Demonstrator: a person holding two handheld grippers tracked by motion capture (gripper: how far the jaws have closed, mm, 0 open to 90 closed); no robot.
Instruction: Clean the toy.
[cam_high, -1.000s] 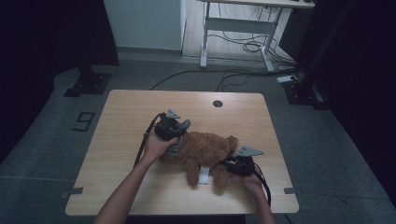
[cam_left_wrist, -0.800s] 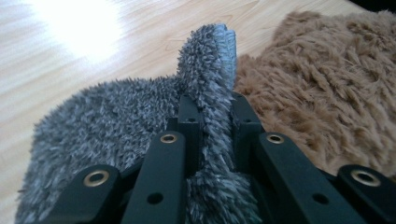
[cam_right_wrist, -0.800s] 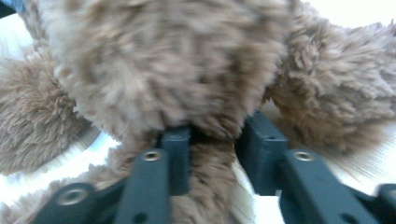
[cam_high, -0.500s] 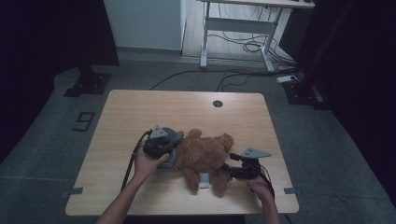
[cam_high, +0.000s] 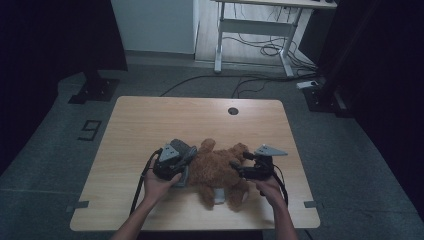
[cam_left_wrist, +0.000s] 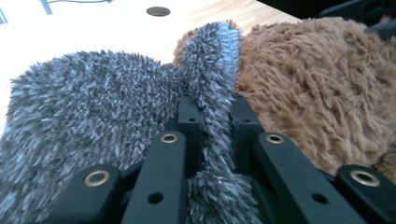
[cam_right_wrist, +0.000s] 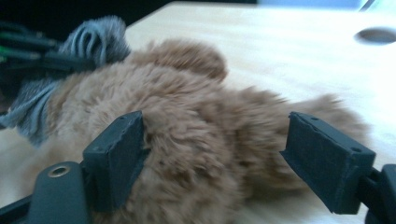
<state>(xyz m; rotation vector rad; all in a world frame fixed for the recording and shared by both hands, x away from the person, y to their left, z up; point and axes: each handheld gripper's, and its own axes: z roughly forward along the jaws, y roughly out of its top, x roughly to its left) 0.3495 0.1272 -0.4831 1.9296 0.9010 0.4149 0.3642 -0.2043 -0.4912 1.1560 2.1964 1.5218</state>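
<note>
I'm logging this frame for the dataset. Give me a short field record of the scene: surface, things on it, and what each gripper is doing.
surface: light wooden table with a round hole near its far edge
main thing: brown plush toy lying on the table between the two grippers
second thing: grey fuzzy fabric at the toy's left end
left gripper: jaws shut on a fold of the grey fuzzy fabric
right gripper: jaws have just been opening; they stand wide on either side of the plush toy, pads not pressing it
hands: one hand behind each gripper, at the table's near edge
</note>
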